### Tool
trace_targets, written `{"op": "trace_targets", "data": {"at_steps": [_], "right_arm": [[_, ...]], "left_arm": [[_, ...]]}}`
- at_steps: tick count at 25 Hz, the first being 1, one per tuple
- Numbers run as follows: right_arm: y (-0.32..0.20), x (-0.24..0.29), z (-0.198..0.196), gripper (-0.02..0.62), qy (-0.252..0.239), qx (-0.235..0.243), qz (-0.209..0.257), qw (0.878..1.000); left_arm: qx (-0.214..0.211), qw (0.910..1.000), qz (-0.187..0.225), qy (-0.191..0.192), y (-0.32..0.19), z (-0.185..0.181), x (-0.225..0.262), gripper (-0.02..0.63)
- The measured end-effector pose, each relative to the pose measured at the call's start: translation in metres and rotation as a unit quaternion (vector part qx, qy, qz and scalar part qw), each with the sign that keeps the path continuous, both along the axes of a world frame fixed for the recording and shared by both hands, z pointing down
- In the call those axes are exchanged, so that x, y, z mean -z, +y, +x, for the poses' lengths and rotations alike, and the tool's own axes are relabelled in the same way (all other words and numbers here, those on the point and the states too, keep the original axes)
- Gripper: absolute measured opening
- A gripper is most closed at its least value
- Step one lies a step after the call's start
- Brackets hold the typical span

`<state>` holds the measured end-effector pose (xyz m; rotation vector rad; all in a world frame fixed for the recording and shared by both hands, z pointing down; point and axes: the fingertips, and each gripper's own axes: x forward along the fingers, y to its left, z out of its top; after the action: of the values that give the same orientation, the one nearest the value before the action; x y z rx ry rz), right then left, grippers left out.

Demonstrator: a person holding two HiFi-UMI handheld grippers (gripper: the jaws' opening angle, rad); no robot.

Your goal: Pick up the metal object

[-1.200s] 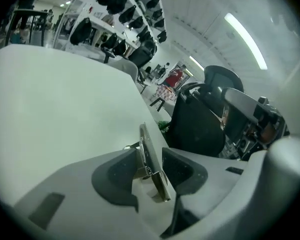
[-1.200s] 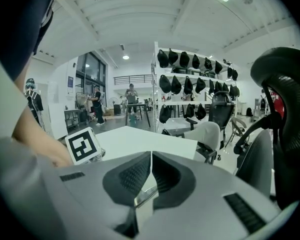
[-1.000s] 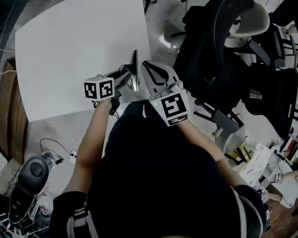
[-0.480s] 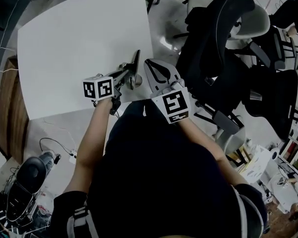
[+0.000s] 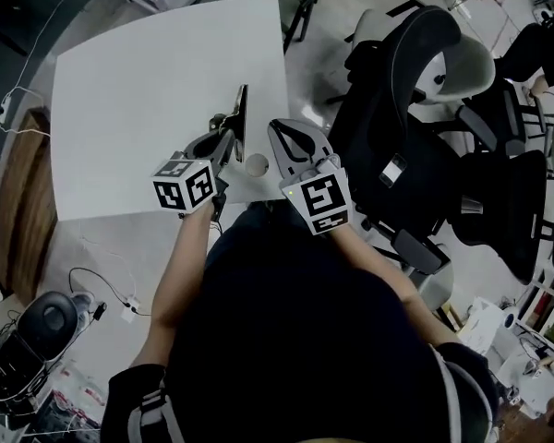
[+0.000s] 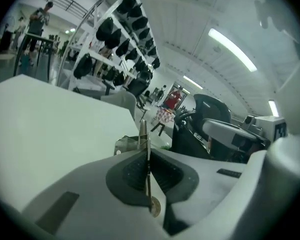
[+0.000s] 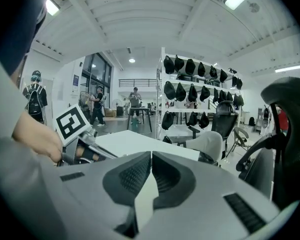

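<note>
1. Metal object (image 5: 241, 123): thin plate seen edge-on, with a small round part at its 5 o'clock end. It sits over the near edge of the table (image 5: 138, 100), toward the table's 5 o'clock corner.
2. Left gripper (image 5: 229, 135): jaws closed on the metal object. In the left gripper view the plate (image 6: 144, 134) runs straight between the pads (image 6: 132, 171) and sticks out at 12 o'clock past the tips.
3. The object looks raised off the table, with nothing under it in the left gripper view. Contact can't be fully ruled out from the head view.
4. Right gripper (image 5: 284, 129): at 3 o'clock of the left one, near but not touching. Its jaws are closed at the tips and hold nothing, as the right gripper view (image 7: 150, 156) confirms.
5. Step: grasp made, so this is the lift phase and the pick looks nearly done.
6. Next: hold the squeeze and raise straight up. The plate is thin and smooth and may pivot or slip, so keep the wrist steady.
7. Chairs (image 5: 415, 109) at 3 o'clock of the table, well apart.
</note>
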<state>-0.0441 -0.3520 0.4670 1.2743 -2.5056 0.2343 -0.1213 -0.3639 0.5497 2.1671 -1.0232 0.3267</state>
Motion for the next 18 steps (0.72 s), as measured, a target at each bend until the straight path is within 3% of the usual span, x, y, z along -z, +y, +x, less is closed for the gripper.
{"op": "trace_targets", "data": {"at_steps": [4, 8, 12, 18], "right_arm": [[-0.008, 0.018, 0.001, 0.028, -0.002, -0.003, 0.025, 1.000], [-0.018, 0.046, 0.008, 0.028, -0.016, -0.017, 0.061, 0.998], [-0.029, 0.085, 0.013, 0.028, -0.032, -0.031, 0.106, 0.993], [-0.037, 0.152, 0.016, 0.028, -0.056, -0.049, 0.182, 0.981]], "left_arm": [[0.027, 0.9949, 0.093, -0.029, -0.013, -0.007, 0.049, 0.023], [0.058, 0.9809, 0.180, -0.045, -0.020, -0.012, 0.102, 0.023], [0.088, 0.9592, 0.263, -0.056, -0.022, -0.020, 0.158, 0.023], [0.120, 0.9175, 0.372, -0.075, -0.016, -0.030, 0.235, 0.023]]}}
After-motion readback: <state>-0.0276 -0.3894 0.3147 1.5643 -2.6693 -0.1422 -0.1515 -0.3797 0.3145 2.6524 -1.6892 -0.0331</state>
